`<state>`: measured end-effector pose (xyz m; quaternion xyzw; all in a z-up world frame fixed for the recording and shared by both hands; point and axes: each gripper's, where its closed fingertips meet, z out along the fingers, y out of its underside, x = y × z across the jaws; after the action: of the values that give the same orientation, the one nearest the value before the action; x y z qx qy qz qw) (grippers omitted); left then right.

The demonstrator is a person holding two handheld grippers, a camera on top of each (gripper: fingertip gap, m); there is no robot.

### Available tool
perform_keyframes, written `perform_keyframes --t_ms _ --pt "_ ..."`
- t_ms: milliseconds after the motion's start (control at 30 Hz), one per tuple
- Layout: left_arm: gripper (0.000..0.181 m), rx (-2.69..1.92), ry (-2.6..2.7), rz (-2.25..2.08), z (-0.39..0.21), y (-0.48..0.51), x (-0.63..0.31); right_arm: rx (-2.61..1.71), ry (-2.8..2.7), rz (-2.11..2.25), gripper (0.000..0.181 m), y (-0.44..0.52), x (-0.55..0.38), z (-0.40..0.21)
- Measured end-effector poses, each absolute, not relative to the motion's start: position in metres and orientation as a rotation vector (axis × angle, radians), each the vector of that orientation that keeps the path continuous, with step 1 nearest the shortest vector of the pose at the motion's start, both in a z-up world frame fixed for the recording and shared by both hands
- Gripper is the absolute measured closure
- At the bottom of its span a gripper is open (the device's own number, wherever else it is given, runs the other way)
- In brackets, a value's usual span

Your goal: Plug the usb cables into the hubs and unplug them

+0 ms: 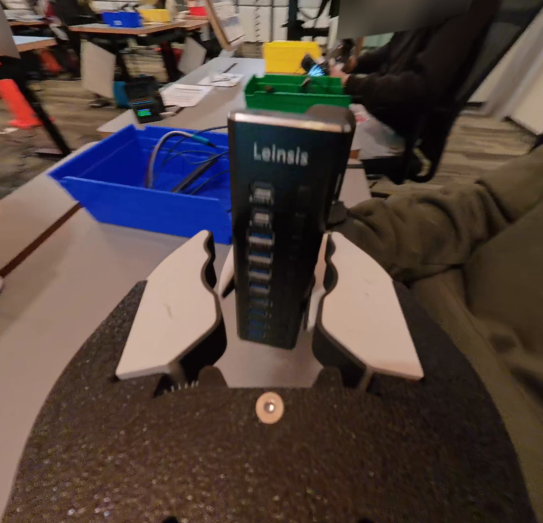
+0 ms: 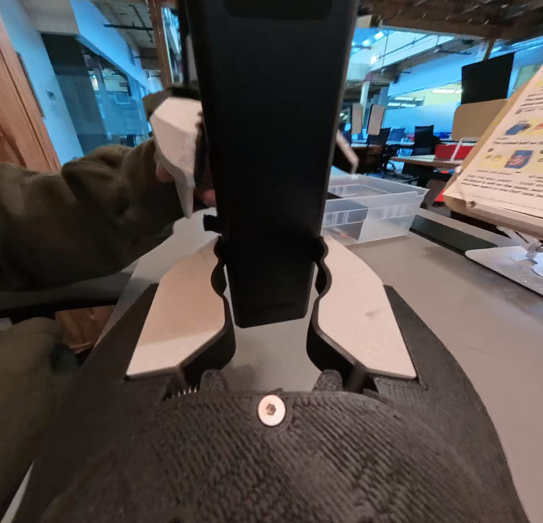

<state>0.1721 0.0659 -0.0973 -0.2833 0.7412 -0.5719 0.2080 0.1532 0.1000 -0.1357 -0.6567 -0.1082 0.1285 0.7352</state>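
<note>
My right gripper (image 2: 271,262) clamps the lower end of the black hub (image 2: 271,156), both fingers pressed against its sides, the plain back of the hub facing that camera. In the left wrist view the same hub (image 1: 282,229) stands upright above the grey table (image 1: 73,273), its column of ports facing the lens, blue ones below two paler ones. My left gripper (image 1: 269,262) frames the hub with its fingers spread; a gap shows on the left side, while the right finger (image 1: 361,303) sits close against the hub, contact unclear. A blue bin (image 1: 132,194) holding loose cables (image 1: 176,162) sits behind and left of the hub. Beyond it stand a green bin (image 1: 293,94) and a yellow bin (image 1: 291,56). A clear bin (image 2: 373,209) rests on the table in the right wrist view.
</note>
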Motion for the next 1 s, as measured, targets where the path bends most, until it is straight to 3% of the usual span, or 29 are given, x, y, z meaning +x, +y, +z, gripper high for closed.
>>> perform_keyframes --t_ms 233,333,1000 --pt "0.111 -0.745 2.080 -1.460 -0.097 0.064 0.165 -1.455 -0.332 0.325 0.122 0.092 0.148 -0.143" --pt "0.125 -0.685 2.160 -1.404 -0.096 0.054 0.164 -1.470 -0.347 0.311 0.122 0.096 0.143 -0.147" --pt "0.126 -0.652 2.216 -1.411 -0.113 0.059 0.160 -1.400 -0.301 0.307 0.122 0.093 0.148 -0.138"
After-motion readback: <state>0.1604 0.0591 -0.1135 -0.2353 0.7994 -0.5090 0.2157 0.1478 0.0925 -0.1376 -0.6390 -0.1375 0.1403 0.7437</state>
